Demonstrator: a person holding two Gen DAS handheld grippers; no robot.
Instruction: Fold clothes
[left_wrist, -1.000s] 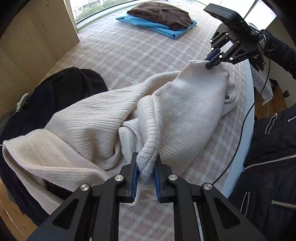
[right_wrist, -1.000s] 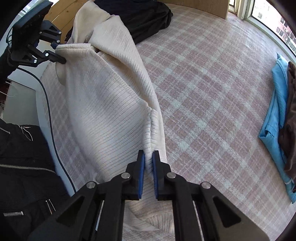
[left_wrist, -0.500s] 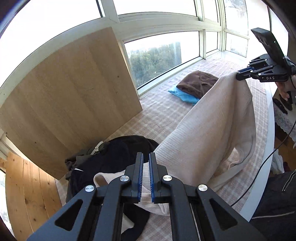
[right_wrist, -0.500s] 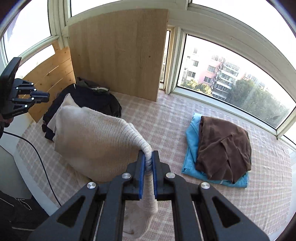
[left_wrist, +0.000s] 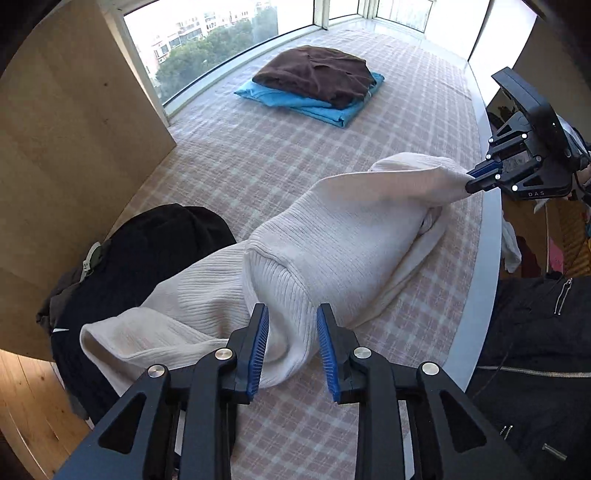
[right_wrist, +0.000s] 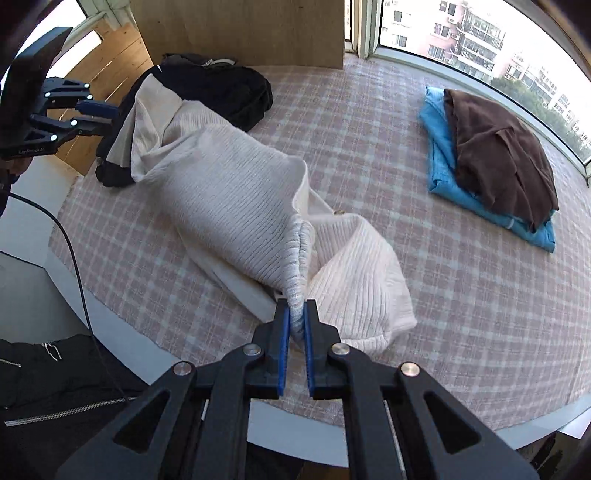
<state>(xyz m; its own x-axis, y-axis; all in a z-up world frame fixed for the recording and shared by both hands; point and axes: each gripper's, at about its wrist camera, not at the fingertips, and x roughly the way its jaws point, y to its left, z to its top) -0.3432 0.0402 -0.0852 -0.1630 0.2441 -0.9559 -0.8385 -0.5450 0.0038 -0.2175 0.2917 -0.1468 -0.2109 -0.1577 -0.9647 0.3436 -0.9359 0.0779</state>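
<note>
A: Left gripper (left_wrist: 291, 345)?
B: Jaws just opened, pads off the cream ribbed sweater (left_wrist: 343, 240) lying between them.
A: Right gripper (right_wrist: 294, 325)?
B: Clamped on sweater's bunched edge; it lies on the checked tablecloth (right_wrist: 461, 295).

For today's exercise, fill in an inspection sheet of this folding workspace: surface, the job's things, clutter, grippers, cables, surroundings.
Surface: table under a pink checked cloth.
Job's things: cream sweater lies bunched on the table; brown garment folded on a blue one at the far side.
Clutter: dark clothes pile at the table's edge, part of the sweater draped over it.
Grippers: left gripper open, jaws just opened, sweater fold loose between them; right gripper shut on the sweater's edge.
Cables: black cable hangs off the table's near edge.
Surroundings: wood panel, windows, person's black jacket.
</note>
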